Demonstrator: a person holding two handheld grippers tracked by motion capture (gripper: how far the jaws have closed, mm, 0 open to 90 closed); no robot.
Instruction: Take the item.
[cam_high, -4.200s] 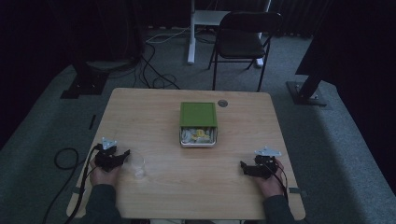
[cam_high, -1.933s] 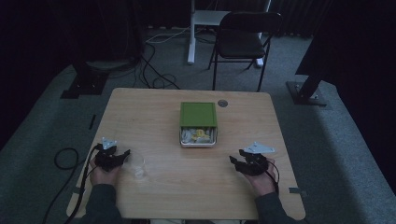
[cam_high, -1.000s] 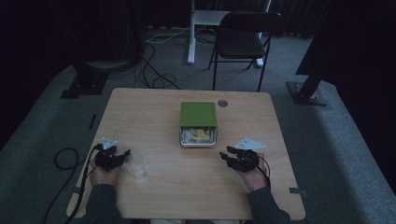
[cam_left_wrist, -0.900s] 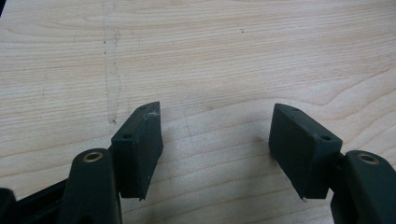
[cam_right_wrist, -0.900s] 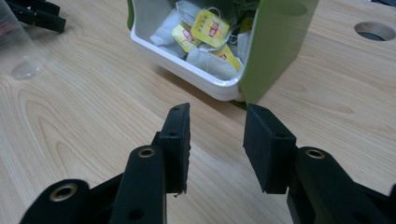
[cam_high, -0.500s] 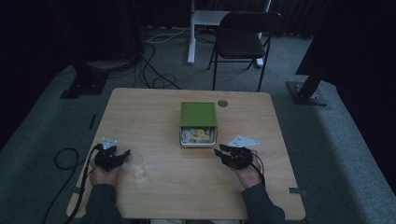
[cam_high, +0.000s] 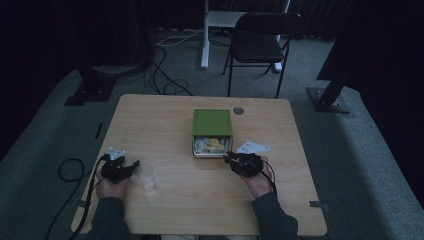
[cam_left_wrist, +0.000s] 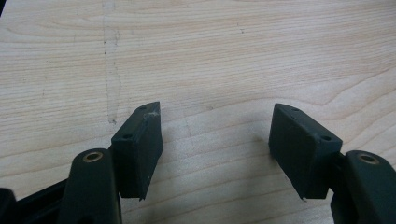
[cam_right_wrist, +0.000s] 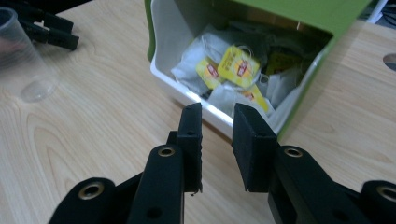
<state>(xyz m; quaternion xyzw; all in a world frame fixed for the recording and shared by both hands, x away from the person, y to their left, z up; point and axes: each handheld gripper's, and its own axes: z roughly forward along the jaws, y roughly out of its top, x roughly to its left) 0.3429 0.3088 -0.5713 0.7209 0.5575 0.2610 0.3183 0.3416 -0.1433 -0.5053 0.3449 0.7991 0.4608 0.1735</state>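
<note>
Table: pale wood-grain top, rectangular with rounded corners, matte.
Tea-bag box: green lid slid back over a white rectangular tray, mid-table; the open near end shows crumpled white paper tea bags with glossy yellow tags.
Plastic cup: clear, thin-walled, round, well left of the box and nearer the person.
Left hand-held gripper: just left of the cup; blocky black jaws spread wide over bare wood.
Right hand-held gripper: just before the box's open end; flat black pads a narrow gap apart, gripping nothing.
</note>
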